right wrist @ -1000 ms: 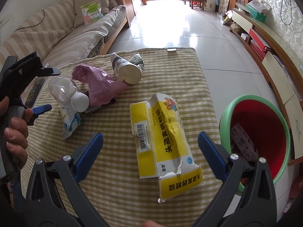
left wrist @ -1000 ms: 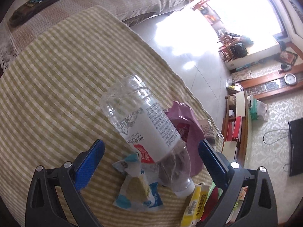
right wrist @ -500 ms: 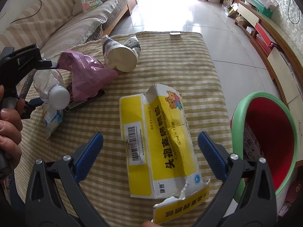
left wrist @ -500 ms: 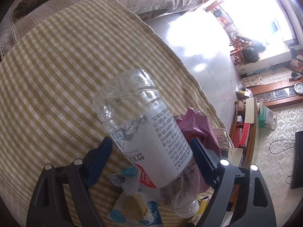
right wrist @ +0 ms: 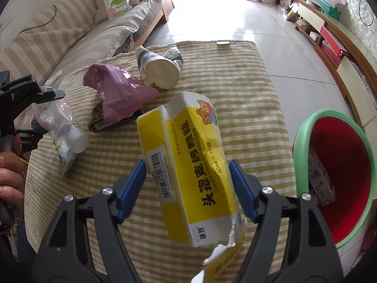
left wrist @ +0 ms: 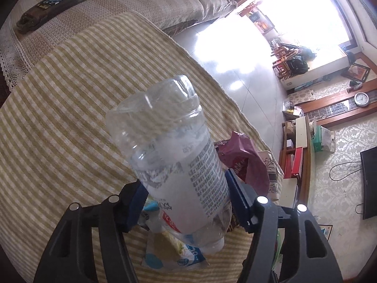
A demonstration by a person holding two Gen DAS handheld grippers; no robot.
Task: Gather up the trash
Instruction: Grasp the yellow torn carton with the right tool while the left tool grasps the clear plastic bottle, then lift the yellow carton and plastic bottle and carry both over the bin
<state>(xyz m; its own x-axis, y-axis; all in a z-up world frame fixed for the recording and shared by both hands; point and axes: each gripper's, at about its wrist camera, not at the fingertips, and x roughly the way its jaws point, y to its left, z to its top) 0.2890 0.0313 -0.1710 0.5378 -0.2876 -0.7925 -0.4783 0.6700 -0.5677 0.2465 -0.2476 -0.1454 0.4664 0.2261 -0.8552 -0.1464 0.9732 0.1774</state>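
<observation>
My left gripper (left wrist: 185, 188) is shut on a clear plastic bottle (left wrist: 174, 155) with a white label, both blue pads against its sides; the bottle (right wrist: 63, 127) also shows in the right wrist view, cap toward me. My right gripper (right wrist: 187, 176) has closed around a torn yellow and white medicine box (right wrist: 188, 165) lying on the striped cloth (right wrist: 247, 99); its pads touch or nearly touch the box's sides. A red bin with a green rim (right wrist: 341, 172) stands to the right of the table.
A pink bag (right wrist: 120, 94), a crumpled paper cup (right wrist: 160, 68), a dark wrapper (right wrist: 101, 122) and a blue and white wrapper (left wrist: 172, 252) lie on the cloth. A sofa (right wrist: 82, 30) stands behind. A remote (left wrist: 54, 2) lies on the sofa.
Both grippers moved forward and closed: the left onto the bottle, the right around the yellow box. The bottle has tipped up slightly.
</observation>
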